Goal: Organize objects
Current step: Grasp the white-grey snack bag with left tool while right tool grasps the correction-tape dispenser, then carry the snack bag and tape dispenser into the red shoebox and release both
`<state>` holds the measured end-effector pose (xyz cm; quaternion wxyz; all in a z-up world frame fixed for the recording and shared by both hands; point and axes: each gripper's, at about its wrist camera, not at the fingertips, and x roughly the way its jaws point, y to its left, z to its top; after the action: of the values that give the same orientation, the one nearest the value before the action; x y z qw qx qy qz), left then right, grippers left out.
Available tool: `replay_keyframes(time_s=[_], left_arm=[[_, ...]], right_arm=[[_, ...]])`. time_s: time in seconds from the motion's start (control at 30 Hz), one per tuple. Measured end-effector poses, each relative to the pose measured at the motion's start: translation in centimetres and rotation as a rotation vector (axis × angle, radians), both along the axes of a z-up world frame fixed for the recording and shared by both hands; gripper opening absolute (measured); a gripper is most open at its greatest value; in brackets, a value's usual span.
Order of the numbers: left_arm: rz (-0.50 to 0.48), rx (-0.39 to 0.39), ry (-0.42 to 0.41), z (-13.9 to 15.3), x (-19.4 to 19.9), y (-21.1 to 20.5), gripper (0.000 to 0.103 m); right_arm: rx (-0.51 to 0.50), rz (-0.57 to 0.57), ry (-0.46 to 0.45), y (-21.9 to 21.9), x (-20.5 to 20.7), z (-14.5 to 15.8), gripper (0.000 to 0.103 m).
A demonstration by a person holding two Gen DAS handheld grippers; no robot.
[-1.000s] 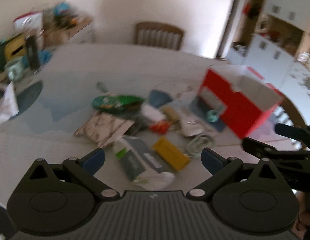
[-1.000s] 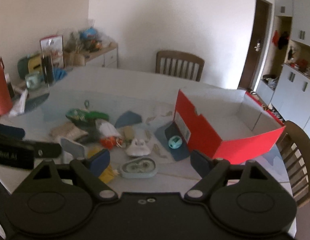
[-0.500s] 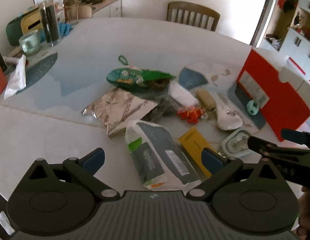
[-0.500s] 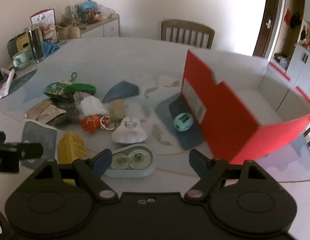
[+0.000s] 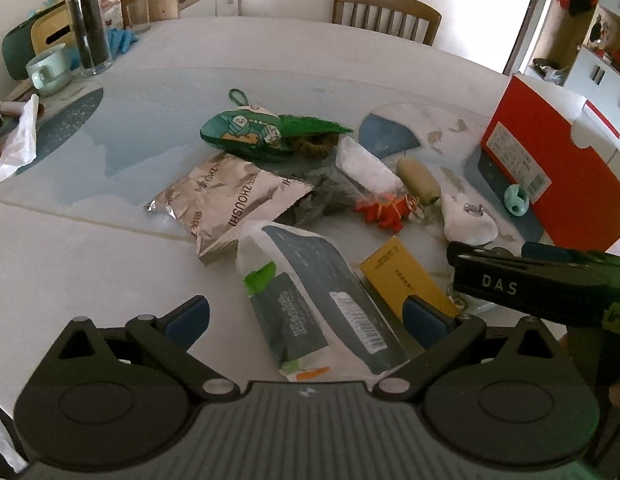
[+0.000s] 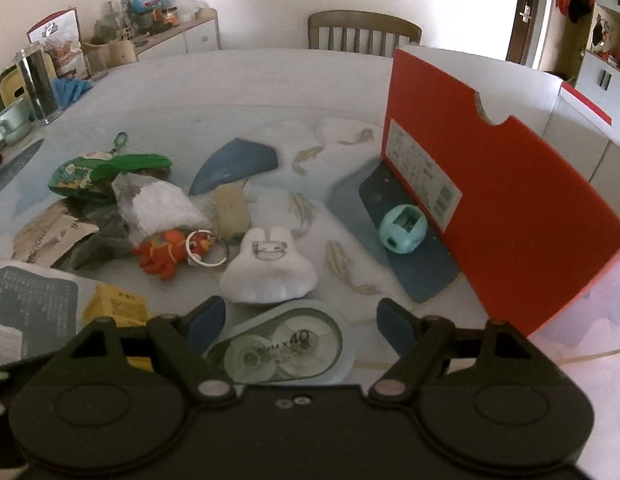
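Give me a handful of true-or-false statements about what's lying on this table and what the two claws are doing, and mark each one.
1. The right claw is open, with the correction tape dispenser lying between its fingers. True.
2. The red box already holds the small mint-green ball. False: the mint-green ball sits on the table outside the box, against its labelled side.
3. The left claw is shut on the yellow box. False: it is open above the grey and white wipes pack; the yellow box lies untouched beside it.
4. The orange crab keychain lies left of the white bunny-shaped item in the right claw's view. True.
5. A wooden chair stands at the table's far side. True.
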<state>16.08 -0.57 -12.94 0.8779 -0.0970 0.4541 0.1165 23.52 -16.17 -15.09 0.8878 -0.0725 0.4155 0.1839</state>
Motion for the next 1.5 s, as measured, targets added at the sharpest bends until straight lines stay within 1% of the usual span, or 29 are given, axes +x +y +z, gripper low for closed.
replay_keyframes(time_s=[0.1, 0.2, 0.27, 0.33, 0.4, 0.47, 0.5, 0.57, 0.63, 0.7, 0.77, 0.83, 0.9, 0.93, 1.03, 1.13, 1.27, 1.5], left_arm=[[-0.006, -0.001, 0.004, -0.3, 0.2, 0.0, 0.103], [-0.012, -0.011, 0.012, -0.6, 0.2, -0.1, 0.099], [-0.011, -0.018, 0.008, -0.8, 0.2, 0.0, 0.098], [-0.016, -0.018, 0.021, -1.0, 0.3, 0.0, 0.092], [-0.023, -0.037, 0.031, -1.3, 0.2, 0.2, 0.089], [-0.024, -0.049, 0.036, -1.5, 0.2, 0.2, 0.088], [-0.025, -0.052, 0.035, -1.6, 0.1, 0.2, 0.086], [-0.032, -0.06, 0.033, -1.6, 0.2, 0.3, 0.081], [-0.05, -0.052, 0.033, -1.5, 0.4, 0.0, 0.073], [-0.062, -0.051, 0.031, -1.5, 0.5, -0.1, 0.068], [-0.068, -0.049, 0.033, -1.4, 0.6, -0.2, 0.064], [-0.073, -0.058, 0.036, -1.3, 0.6, -0.2, 0.058], [-0.079, -0.059, 0.042, -1.1, 0.7, -0.3, 0.055], [-0.084, -0.063, 0.043, -1.0, 0.7, -0.3, 0.051], [-0.1, -0.049, 0.036, -0.6, 0.5, -0.7, 0.045], [-0.118, -0.033, 0.025, 0.0, 0.5, -1.2, 0.043], [-0.149, -0.013, 0.003, 1.1, 0.3, -2.1, 0.042], [-0.207, 0.033, -0.031, 4.3, 0.6, -3.9, 0.042]], right_arm=[[-0.012, 0.012, 0.001, 0.2, -0.1, -0.3, 0.082], [-0.016, 0.02, -0.004, 0.1, -0.5, -0.5, 0.082], [-0.017, 0.027, -0.005, -0.3, -0.7, -0.5, 0.081], [-0.022, 0.032, -0.008, -0.8, -1.2, -0.5, 0.083], [-0.025, 0.045, -0.013, -1.4, -1.7, -0.6, 0.084], [-0.025, 0.054, -0.014, -2.1, -2.1, -0.6, 0.083], [-0.023, 0.058, -0.012, -2.4, -2.3, -0.6, 0.083], [-0.023, 0.071, -0.01, -2.8, -2.5, -0.6, 0.083], [-0.019, 0.09, -0.01, -3.0, -2.6, -0.5, 0.083], [-0.016, 0.102, -0.008, -3.0, -2.6, -0.4, 0.076], [-0.015, 0.116, -0.009, -2.9, -2.6, -0.2, 0.063], [-0.019, 0.116, -0.005, -2.7, -2.6, -0.1, 0.063], [-0.018, 0.115, 0.0, -2.7, -2.5, -0.1, 0.062], [-0.016, 0.117, 0.003, -2.7, -2.5, 0.0, 0.061], [-0.016, 0.123, 0.013, -2.8, -2.3, 0.1, 0.058], [-0.016, 0.13, 0.017, -2.9, -2.2, 0.3, 0.058], [-0.006, 0.148, -0.016, -3.1, -2.8, 1.4, 0.058], [0.029, 0.17, -0.062, -4.1, -3.2, 5.2, 0.058]])
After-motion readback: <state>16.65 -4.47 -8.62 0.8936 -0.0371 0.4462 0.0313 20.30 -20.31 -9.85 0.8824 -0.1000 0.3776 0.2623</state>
